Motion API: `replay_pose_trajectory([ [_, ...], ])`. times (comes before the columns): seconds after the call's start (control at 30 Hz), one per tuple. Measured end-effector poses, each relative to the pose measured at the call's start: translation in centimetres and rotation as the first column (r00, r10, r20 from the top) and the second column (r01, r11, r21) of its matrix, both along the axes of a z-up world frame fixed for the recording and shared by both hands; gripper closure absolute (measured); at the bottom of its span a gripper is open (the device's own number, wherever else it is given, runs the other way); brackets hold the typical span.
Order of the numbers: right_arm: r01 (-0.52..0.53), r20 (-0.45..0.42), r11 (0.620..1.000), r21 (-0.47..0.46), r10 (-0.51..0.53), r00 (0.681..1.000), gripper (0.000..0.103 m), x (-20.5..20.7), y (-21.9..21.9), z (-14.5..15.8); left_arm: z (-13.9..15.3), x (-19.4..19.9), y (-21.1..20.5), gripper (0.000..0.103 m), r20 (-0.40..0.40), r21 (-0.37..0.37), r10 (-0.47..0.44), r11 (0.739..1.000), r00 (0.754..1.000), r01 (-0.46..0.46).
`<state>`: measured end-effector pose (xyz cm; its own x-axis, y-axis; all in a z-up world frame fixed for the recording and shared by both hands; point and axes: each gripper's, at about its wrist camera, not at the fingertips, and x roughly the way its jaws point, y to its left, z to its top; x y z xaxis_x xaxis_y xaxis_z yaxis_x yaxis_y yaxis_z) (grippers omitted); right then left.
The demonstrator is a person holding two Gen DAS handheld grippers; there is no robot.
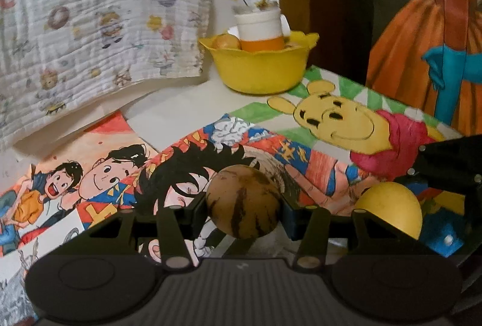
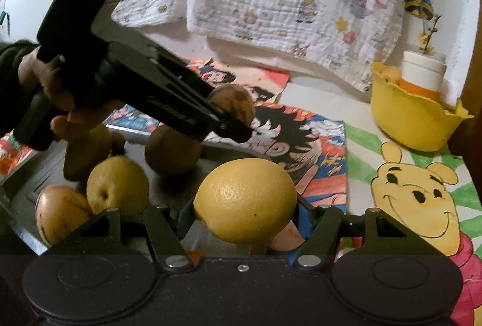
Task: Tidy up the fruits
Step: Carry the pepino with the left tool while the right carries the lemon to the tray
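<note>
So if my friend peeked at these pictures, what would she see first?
Probably the two fruits being held up close: a brown streaky fruit pinched in the left gripper, and a big yellow citrus pinched in the right gripper. Next come the bright cartoon drawings under them, above all the smiling yellow bear, and the yellow bowl at the back with a white and orange container in it.

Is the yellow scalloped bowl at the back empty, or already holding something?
Not empty. The yellow scalloped plastic bowl holds a white and orange cup standing upright and a round pale fruit beside it. How full it is below the rim cannot be told.
</note>
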<state>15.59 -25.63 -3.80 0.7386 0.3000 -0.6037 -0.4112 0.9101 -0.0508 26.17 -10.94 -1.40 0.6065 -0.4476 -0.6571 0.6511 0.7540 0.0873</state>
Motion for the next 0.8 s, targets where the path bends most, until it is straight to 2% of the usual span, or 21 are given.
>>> replay_pose_trajectory([
  [0.2,-0.035,-0.025,0.999,-0.022,0.035,0.999,0.036,-0.1,0.2,-0.4,-0.9,0.0,-0.9,0.048,0.007,0.109,-0.041,0.993,0.999,0.04],
  [0.47,-0.073,-0.046,0.996,-0.049,0.071,0.996,0.036,0.0,0.3,-0.5,-2.1,-0.5,-2.0,0.048,0.023,0.244,-0.096,0.966,0.995,0.088],
  [0.8,-0.151,-0.052,0.981,-0.12,0.146,0.988,0.038,-0.2,1.6,-0.6,-2.5,-0.9,-2.7,0.048,0.032,0.304,-0.142,0.944,0.989,0.126],
])
